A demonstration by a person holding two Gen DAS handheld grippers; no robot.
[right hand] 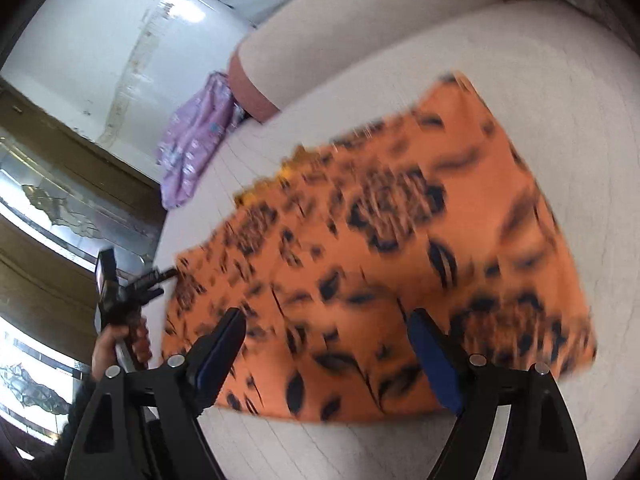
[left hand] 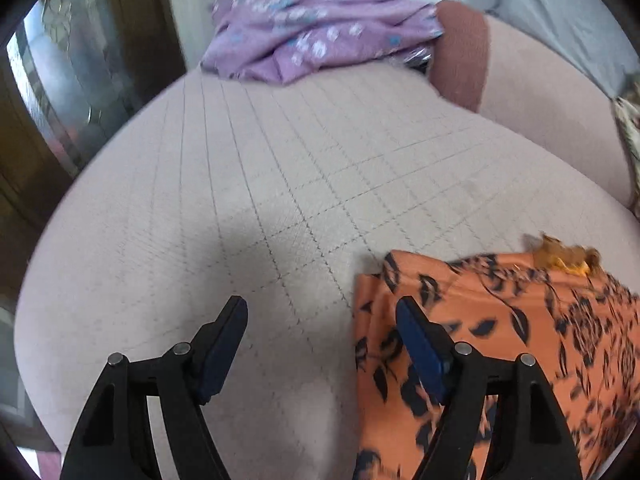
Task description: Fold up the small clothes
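Fingers of the left gripper [left hand: 322,320] spread wide, nothing between them, over the quilted sofa seat [left hand: 240,184]; its right finger overlaps the edge of the orange floral garment [left hand: 500,340]. Right gripper [right hand: 326,334] likewise spread and empty, hovering over the same garment, which lies flat on the seat (print blurred, fold state hard to read). In the right wrist view, a hand [right hand: 108,344] holding the left gripper shows at the garment's left edge. Farther back, a crumpled purple floral garment [left hand: 312,28] sits at the seat's far end, beside a brown cushion [left hand: 460,52]. Grey cloth [left hand: 560,12] beyond.
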